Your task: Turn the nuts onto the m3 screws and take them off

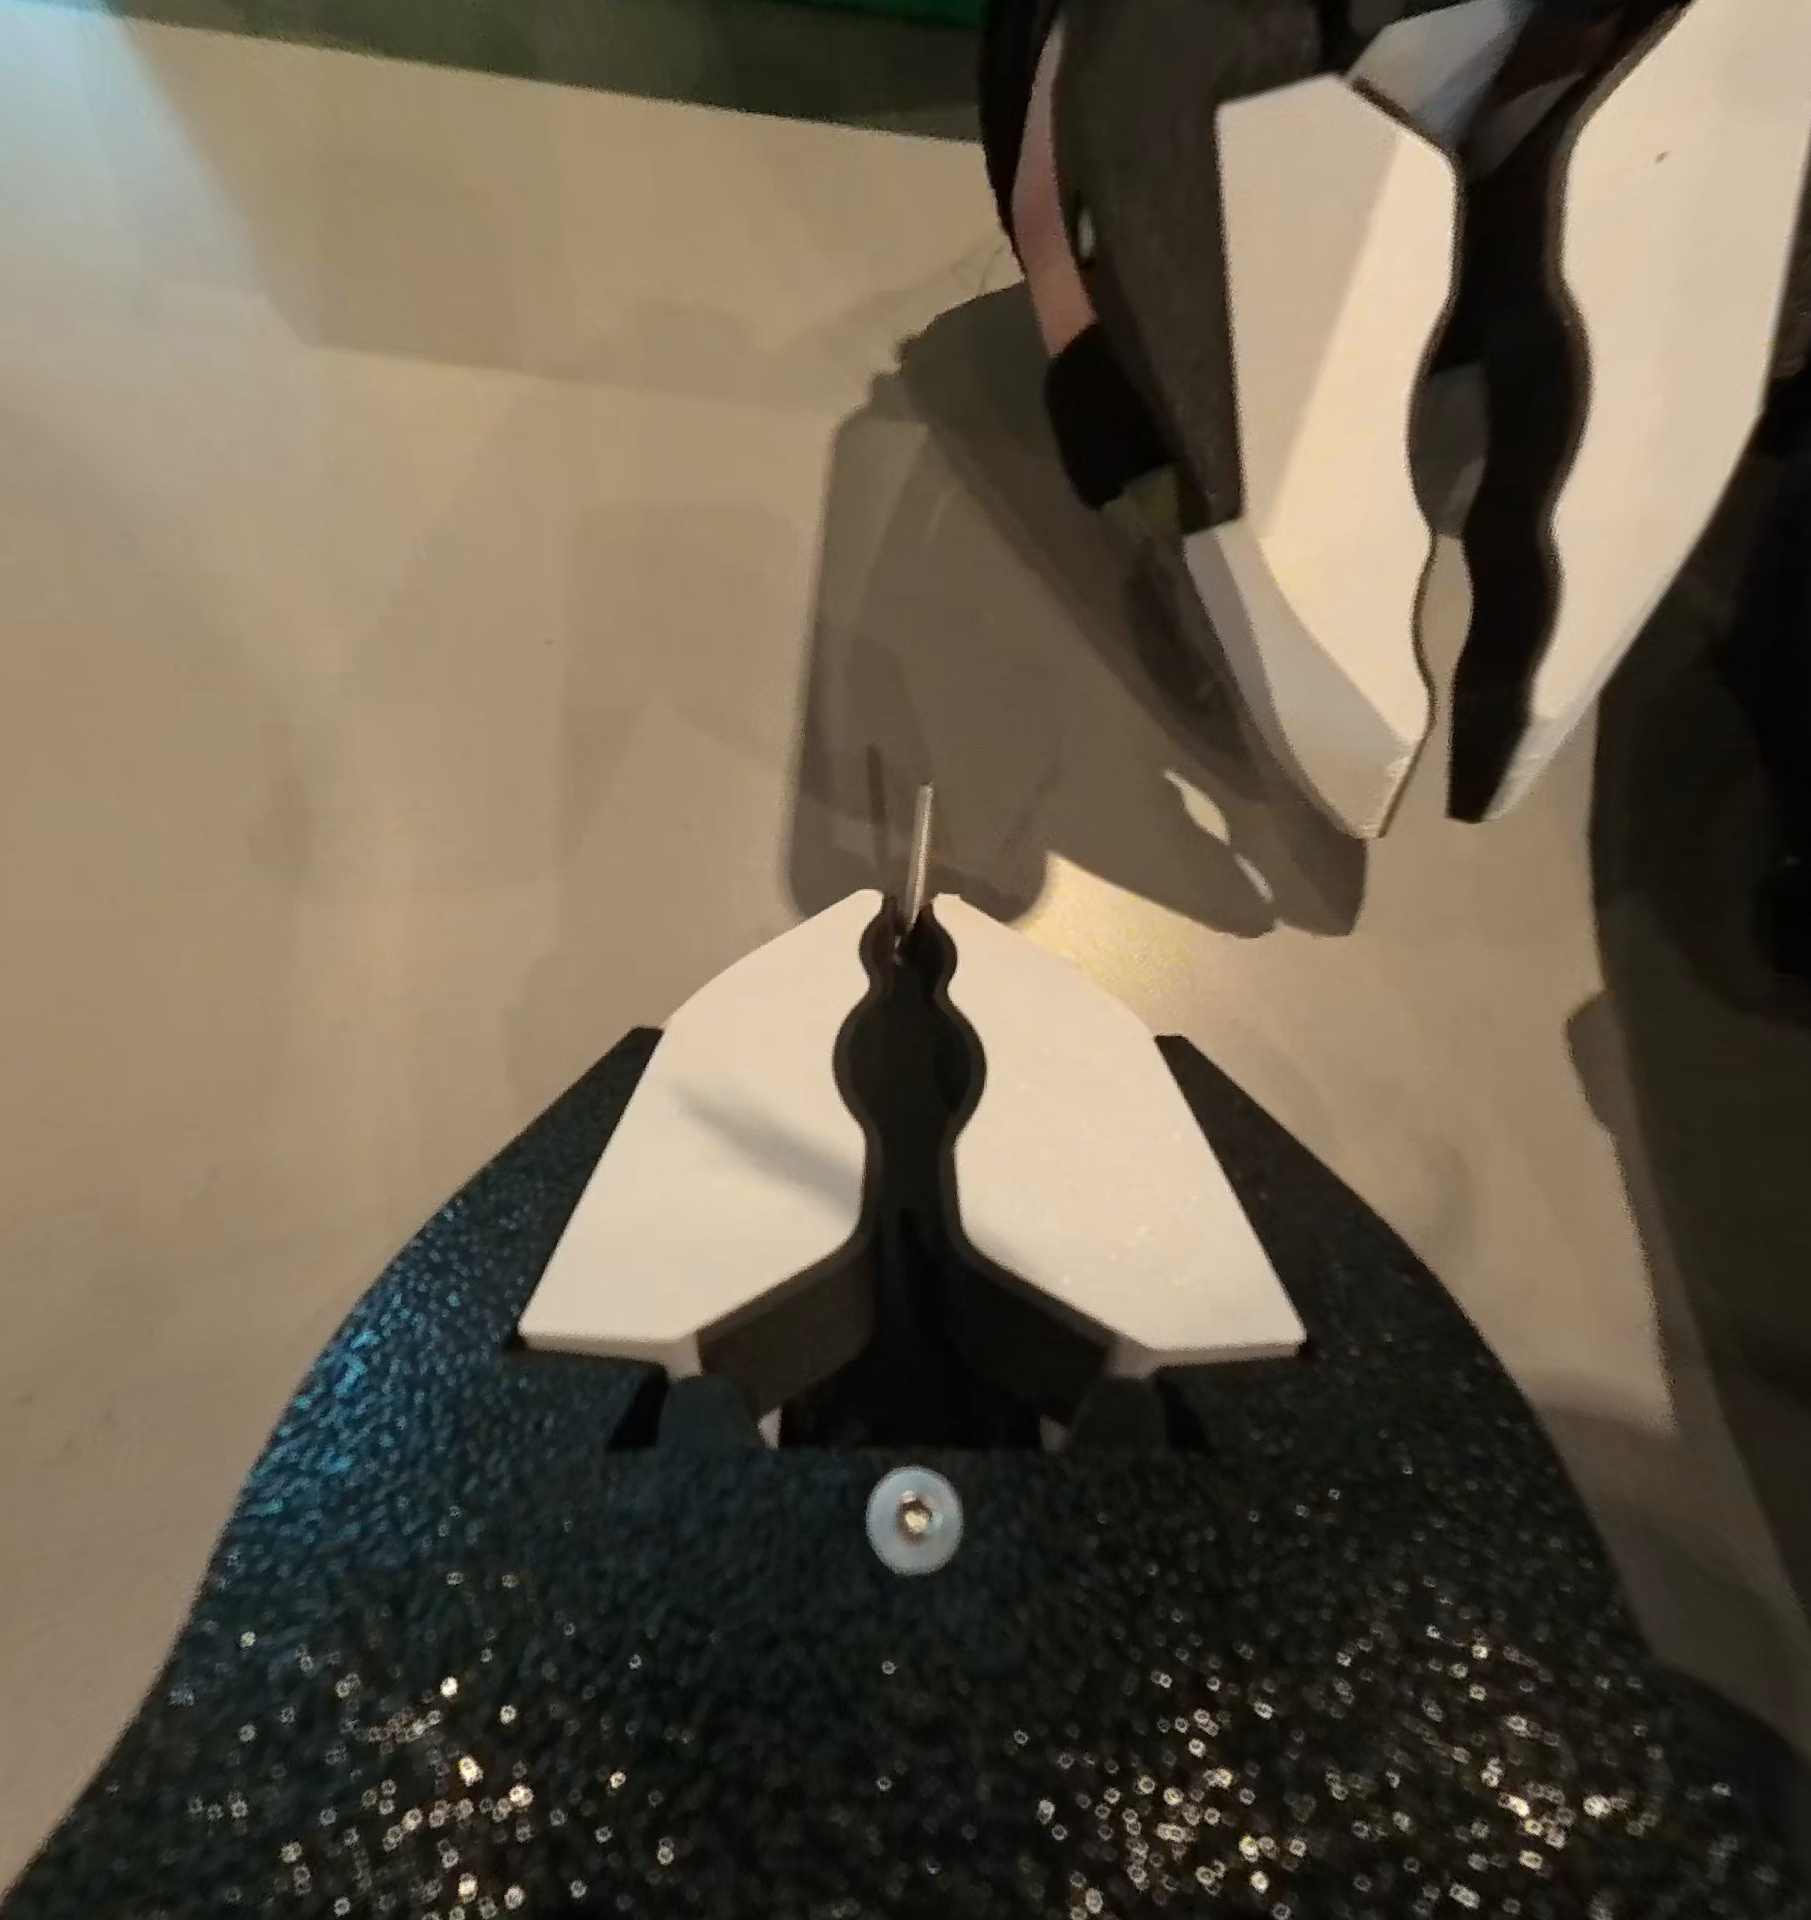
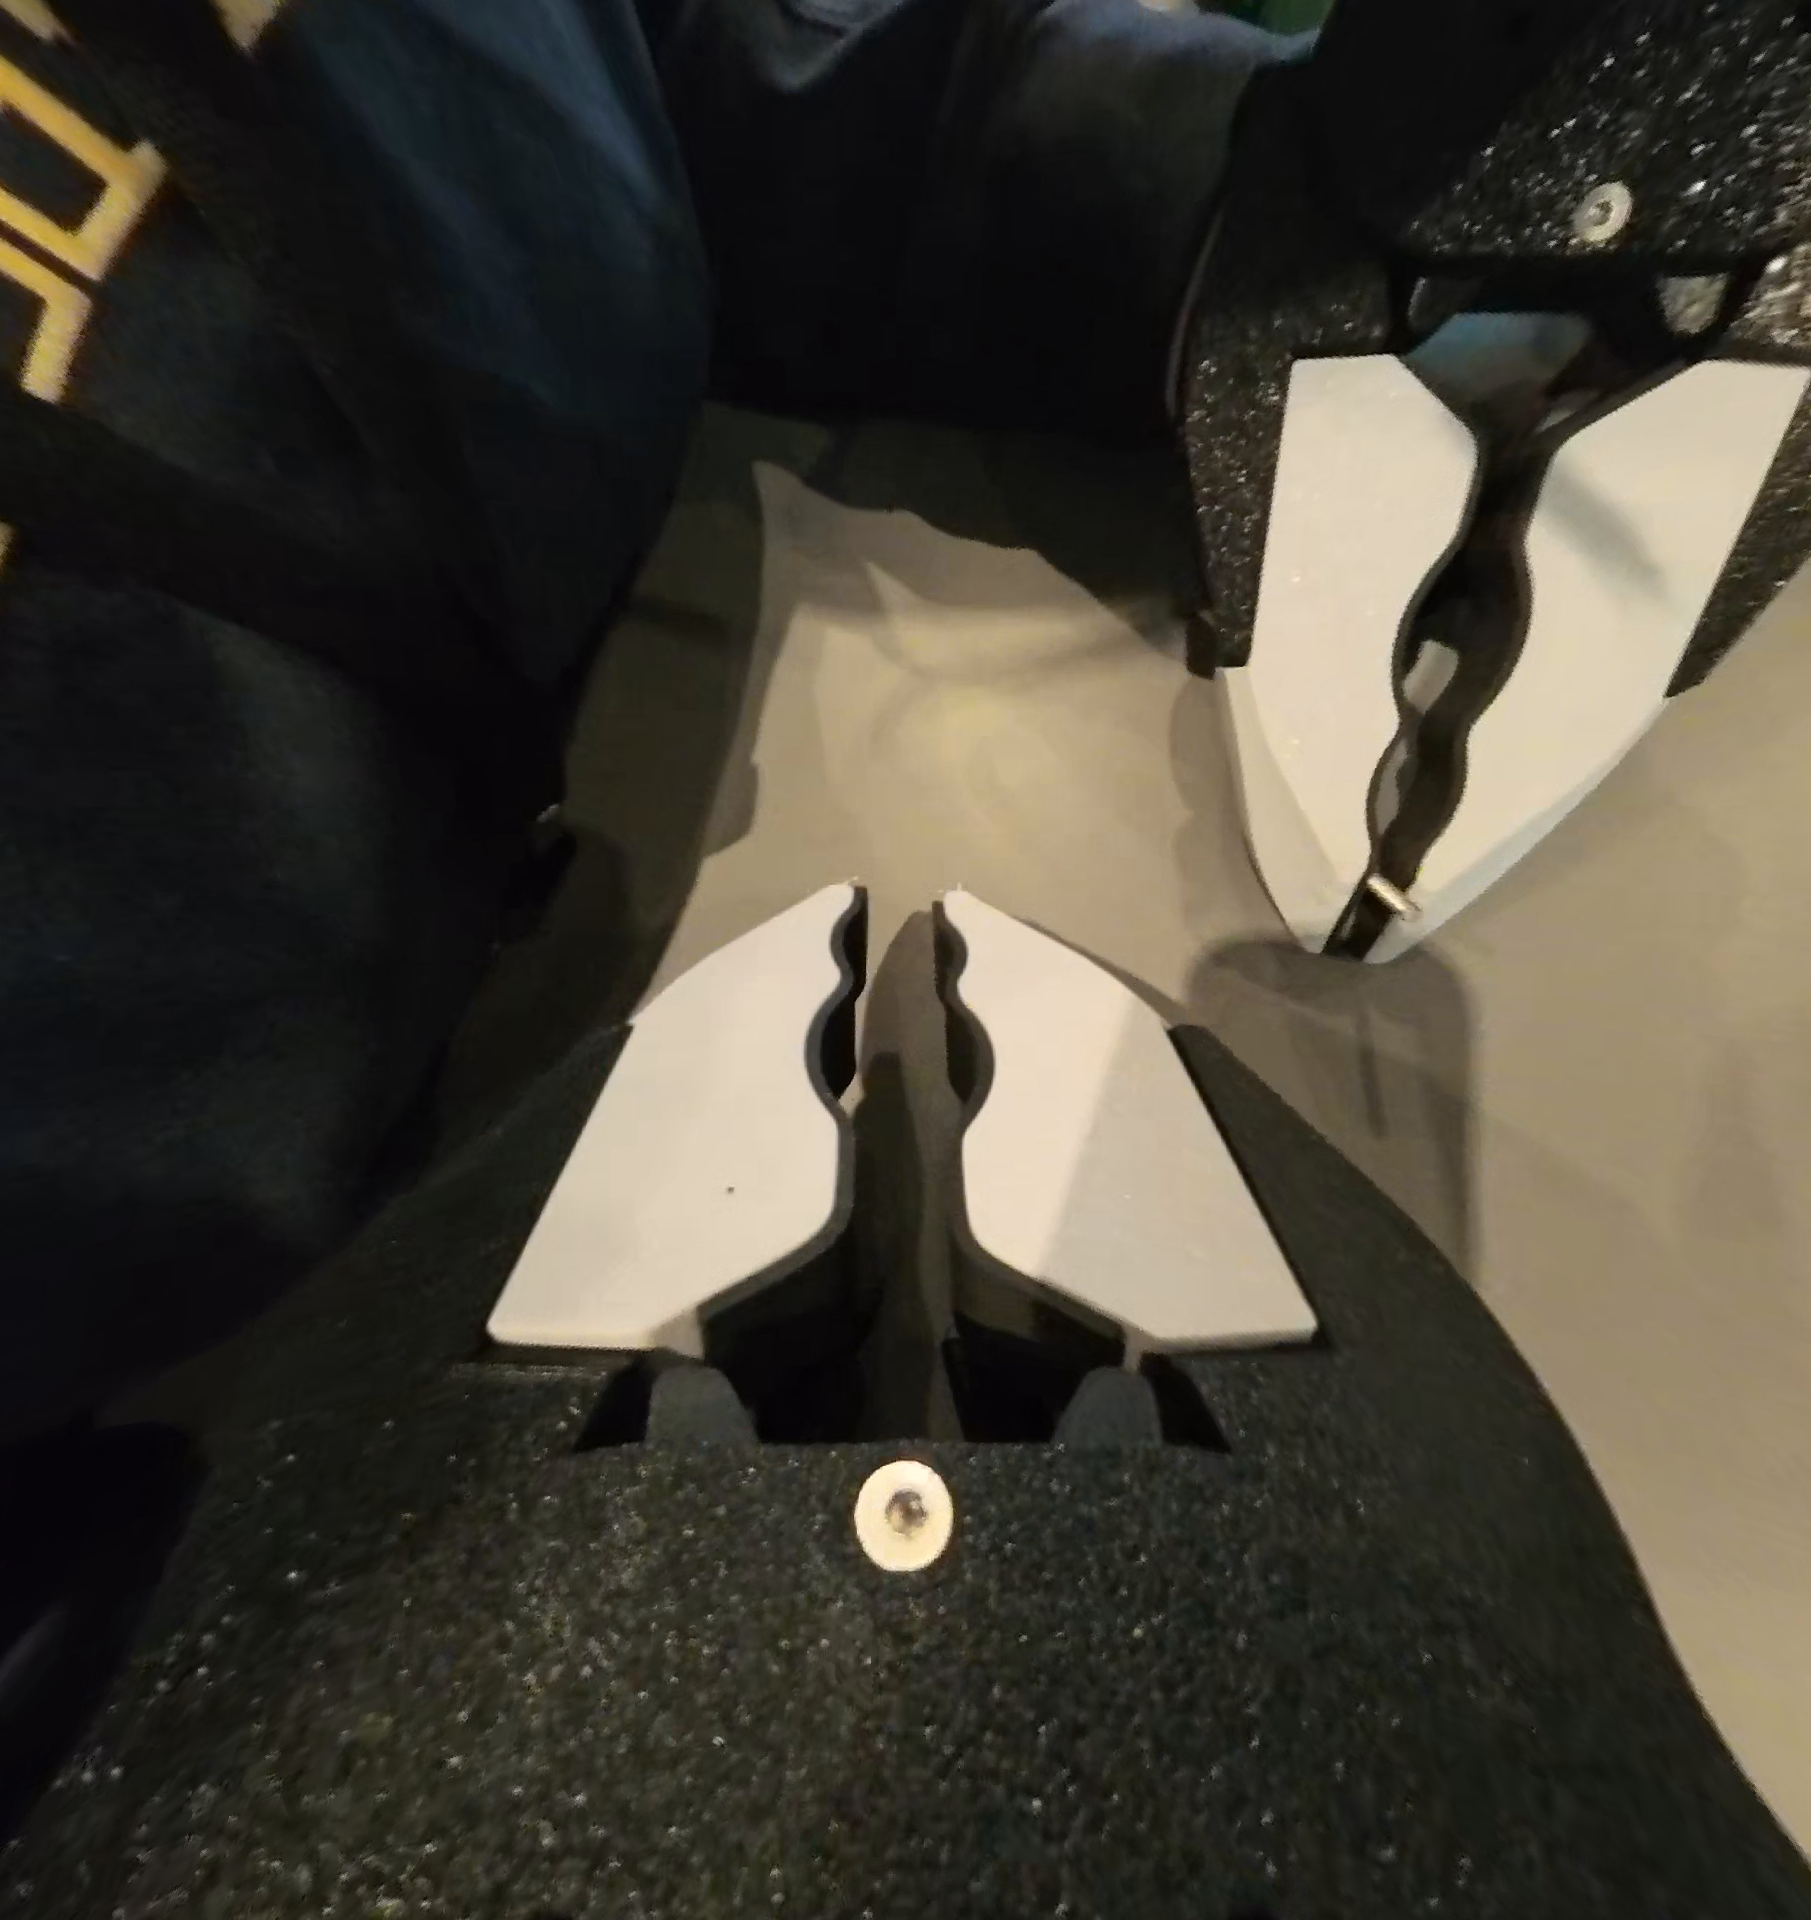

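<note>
Left hand-held gripper [image 1: 906,914] pinches screw [image 1: 922,847]; right hand-held gripper [image 2: 901,894] slightly open, empty.

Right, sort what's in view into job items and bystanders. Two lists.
Job:
- screw, pinched at the tips of the left gripper
- right gripper, jaws apart with nothing between them
- no nut visible

Bystanders:
- table
- person's dark sleeve
</note>
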Available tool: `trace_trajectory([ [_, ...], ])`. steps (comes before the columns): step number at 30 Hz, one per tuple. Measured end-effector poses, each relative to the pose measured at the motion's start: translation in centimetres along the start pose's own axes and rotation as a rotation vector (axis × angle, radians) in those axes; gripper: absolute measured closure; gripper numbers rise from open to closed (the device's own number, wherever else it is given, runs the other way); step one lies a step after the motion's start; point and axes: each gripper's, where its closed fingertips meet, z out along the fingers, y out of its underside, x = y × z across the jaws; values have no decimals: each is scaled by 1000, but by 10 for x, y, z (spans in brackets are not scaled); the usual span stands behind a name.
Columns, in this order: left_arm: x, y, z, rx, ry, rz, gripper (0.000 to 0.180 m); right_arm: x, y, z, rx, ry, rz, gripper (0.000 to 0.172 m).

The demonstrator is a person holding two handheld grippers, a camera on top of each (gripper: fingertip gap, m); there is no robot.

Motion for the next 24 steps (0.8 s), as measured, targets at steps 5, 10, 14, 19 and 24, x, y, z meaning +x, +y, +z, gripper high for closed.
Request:
trace_trajectory([
  [5, 0, 0, 0, 0, -3, 5, 176, 11, -10, -5, 88, 54, 9, 160],
  [10, 0, 0, 0, 0, 0, 3, 176, 2, -24, -17, 169, 119, 5, 158],
  [14, 0, 0, 0, 0, 2, 1, 176, -16, -10, -19, 106, 187, 17, 157],
  [19, 1, 0, 0, 0, 4, -1, 176, -48, 3, -16, 90, 221, 67, 157],
  [24, 1, 0, -1, 0, 3, 0, 176, -83, 13, 0, 56, 165, 108, 155],
])
